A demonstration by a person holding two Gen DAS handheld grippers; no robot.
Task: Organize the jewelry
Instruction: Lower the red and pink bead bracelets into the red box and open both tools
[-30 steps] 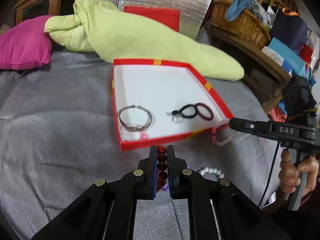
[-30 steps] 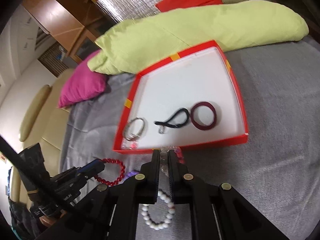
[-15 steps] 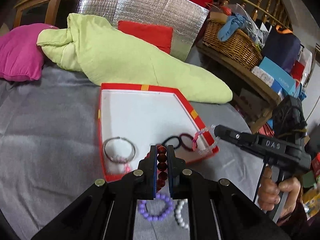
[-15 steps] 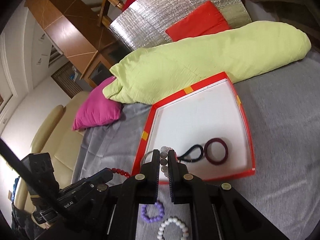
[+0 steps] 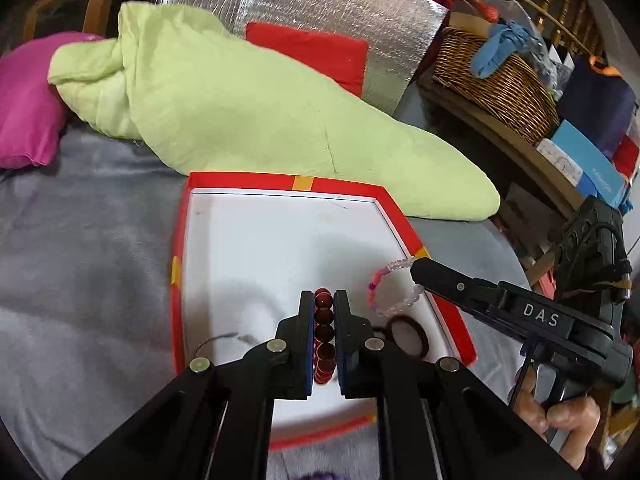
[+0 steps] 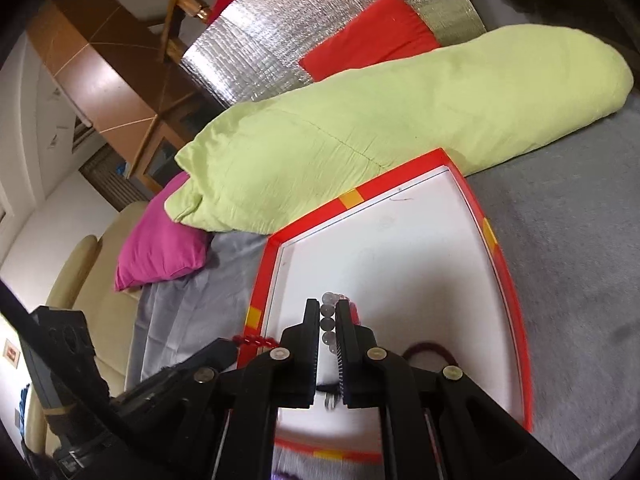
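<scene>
1. Grey bedding carries the red box; my left gripper pinches the dark red bead bracelet between its jaws, above the white floor.
2. Over that box, my right gripper clamps the clear bead bracelet; a green pillow lies behind.

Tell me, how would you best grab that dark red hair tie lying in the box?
Probably from straight above, one finger inside the loop and one outside, pinching its band. The hair tie lies flat on the floor of the box, so there is nothing to get under. Take its left arc: the right one sits close to the box wall.
</scene>
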